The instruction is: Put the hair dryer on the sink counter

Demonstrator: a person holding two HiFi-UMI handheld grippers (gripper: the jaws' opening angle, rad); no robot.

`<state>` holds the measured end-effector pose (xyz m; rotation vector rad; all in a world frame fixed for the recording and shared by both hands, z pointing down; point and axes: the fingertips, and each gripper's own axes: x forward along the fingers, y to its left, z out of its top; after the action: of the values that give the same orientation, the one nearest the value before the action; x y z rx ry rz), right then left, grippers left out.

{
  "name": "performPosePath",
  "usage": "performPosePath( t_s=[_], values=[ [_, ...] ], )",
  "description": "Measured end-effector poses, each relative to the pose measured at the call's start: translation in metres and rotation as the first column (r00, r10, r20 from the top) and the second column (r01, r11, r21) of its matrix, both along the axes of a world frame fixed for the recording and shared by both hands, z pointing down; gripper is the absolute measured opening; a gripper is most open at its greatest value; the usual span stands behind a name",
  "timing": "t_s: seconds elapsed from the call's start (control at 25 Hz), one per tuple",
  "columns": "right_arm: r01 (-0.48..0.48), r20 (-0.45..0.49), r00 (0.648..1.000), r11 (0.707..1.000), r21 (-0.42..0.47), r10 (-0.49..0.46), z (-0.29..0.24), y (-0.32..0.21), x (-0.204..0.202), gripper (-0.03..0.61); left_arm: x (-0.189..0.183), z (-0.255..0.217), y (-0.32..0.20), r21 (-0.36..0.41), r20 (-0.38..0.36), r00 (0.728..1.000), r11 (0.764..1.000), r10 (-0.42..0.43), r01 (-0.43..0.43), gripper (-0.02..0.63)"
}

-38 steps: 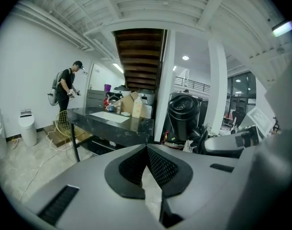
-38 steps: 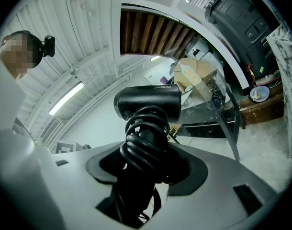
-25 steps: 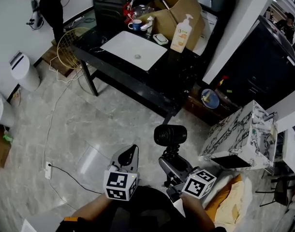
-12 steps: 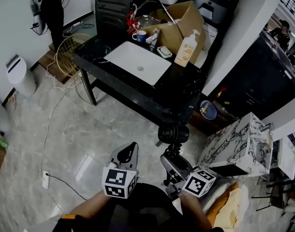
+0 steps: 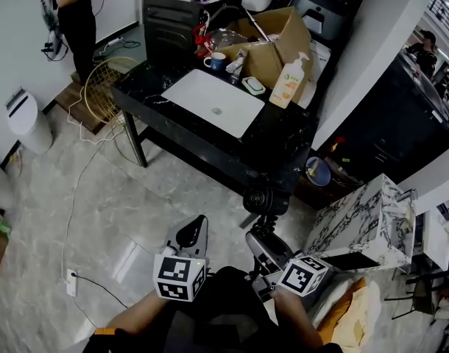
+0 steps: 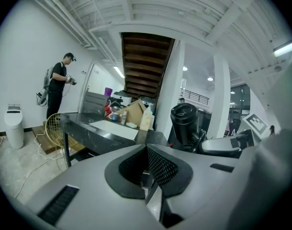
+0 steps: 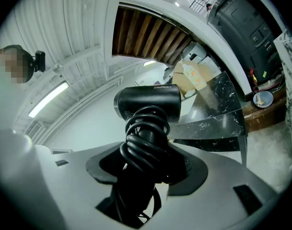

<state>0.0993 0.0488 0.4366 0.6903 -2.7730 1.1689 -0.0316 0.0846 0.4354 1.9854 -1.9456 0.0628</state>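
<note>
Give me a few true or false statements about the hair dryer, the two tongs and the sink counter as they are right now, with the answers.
1. The black hair dryer, with its cord coiled round the handle, is clamped in the right tongs. True.
2. The left tongs hold a pump bottle. False: they are shut and empty; the cream pump bottle stands on the black marble sink counter.
3. The hair dryer lies on the counter. False: it is held up over the grey tiled floor, short of the counter's near edge.
4. A white rectangular basin is set in the counter. True.
</note>
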Motion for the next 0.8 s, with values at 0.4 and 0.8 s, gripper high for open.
performPosePath(
  t_s=[0.4,0.8],
  values=[
    [-0.024,-0.021,1.0,1.0,-0.015,0.023,0.013,-0.035,-0.024,0.261,-0.033,0.011,-0.02,-0.032,0.007,0.999,0.999,-0.032,0.032,0.006],
    [-0.049,-0.05,0.998,0.998,-0.04,0.047,0.027,-0.123,-0.057,0.261,-0.072,0.014,-0.1,-0.069,0.037,0.999,0.997,-0.038,0.041,0.006]
  ],
)
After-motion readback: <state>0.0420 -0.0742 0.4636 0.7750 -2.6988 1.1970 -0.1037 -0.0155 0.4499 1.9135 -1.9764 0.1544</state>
